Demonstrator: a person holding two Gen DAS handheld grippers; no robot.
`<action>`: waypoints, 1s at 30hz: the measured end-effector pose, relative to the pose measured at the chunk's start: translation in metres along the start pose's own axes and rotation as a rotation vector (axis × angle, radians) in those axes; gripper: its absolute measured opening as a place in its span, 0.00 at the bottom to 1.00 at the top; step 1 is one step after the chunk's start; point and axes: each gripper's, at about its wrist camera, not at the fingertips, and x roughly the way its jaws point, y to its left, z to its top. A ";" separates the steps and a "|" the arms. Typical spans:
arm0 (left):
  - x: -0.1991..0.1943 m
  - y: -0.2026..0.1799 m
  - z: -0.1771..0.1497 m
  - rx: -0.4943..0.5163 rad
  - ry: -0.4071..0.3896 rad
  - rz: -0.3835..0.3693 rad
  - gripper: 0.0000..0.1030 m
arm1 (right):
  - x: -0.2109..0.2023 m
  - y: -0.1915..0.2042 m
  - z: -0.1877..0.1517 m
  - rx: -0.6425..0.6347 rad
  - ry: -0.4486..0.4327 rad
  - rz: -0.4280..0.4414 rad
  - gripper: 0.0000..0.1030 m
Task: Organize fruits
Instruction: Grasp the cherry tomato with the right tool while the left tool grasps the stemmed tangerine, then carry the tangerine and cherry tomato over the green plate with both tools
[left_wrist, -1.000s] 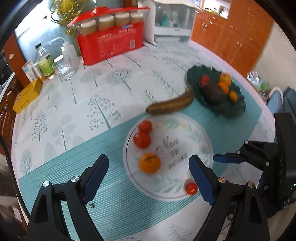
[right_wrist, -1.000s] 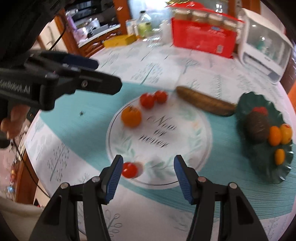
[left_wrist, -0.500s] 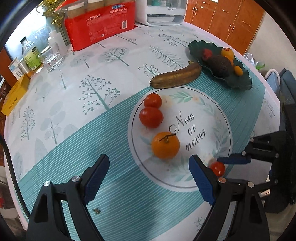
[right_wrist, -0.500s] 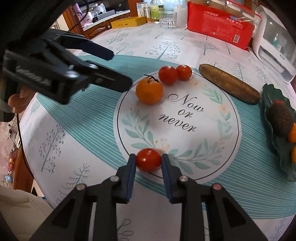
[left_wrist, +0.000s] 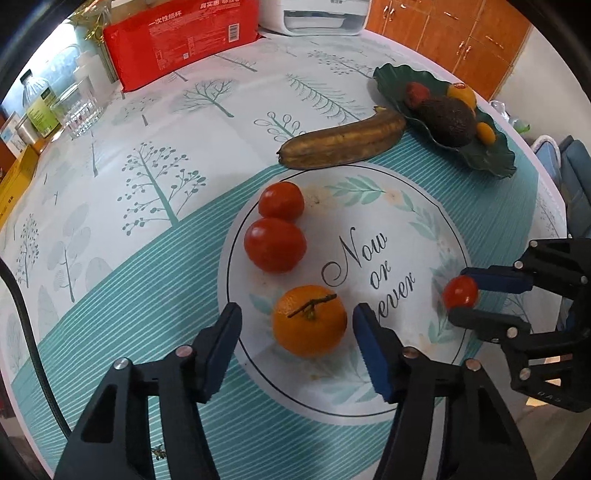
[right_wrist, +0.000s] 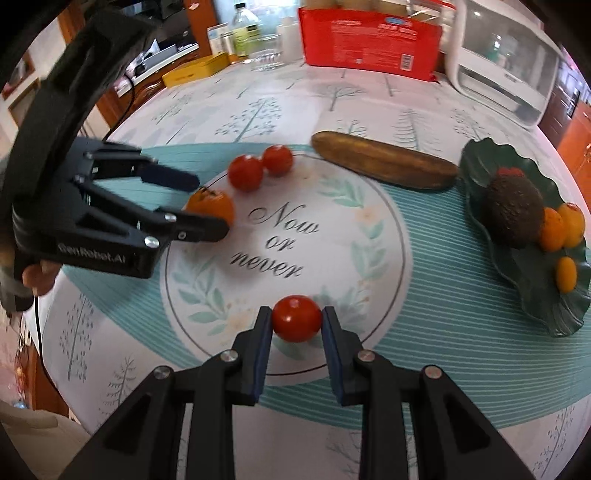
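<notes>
Clamping a small red tomato (right_wrist: 296, 318) between its blue pads, the right gripper (right_wrist: 296, 325) was fully closed on the fruit, at the near edge of the round printed mat (right_wrist: 332, 229) lettered "Now or never". In the left wrist view the same tomato (left_wrist: 460, 291) sat pinched between those fingers at the mat's right edge.

The left gripper (left_wrist: 297, 325) pointed steeply down at an orange (left_wrist: 309, 319) with a short stem, its jaws closing. The orange lay between the two pads, with a gap showing on each side, so neither pad pressed on it. The orange rested on the mat, near its edge.

Two larger tomatoes (left_wrist: 275, 244) lay touching one another on the mat beyond the orange. A browned banana (left_wrist: 341, 141) lay on the tablecloth (left_wrist: 147, 155) just past the mat's far rim, one end next to a dark green leaf-shaped dish (left_wrist: 491, 155). That dish held an avocado (left_wrist: 448, 120), something red, and several small orange fruits.

At the back of the table stood a red package (left_wrist: 181, 37), a drinking glass (left_wrist: 79, 109) and a white appliance (left_wrist: 325, 16).
</notes>
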 end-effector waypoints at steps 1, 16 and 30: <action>0.001 0.000 0.000 -0.004 -0.001 0.001 0.55 | 0.001 -0.002 0.000 0.004 -0.001 0.000 0.26; 0.002 -0.010 -0.008 -0.064 -0.014 0.038 0.37 | 0.002 -0.003 0.000 0.008 -0.005 0.030 0.26; -0.020 -0.038 -0.004 -0.145 -0.034 0.054 0.36 | -0.021 -0.021 -0.002 0.020 -0.034 0.060 0.26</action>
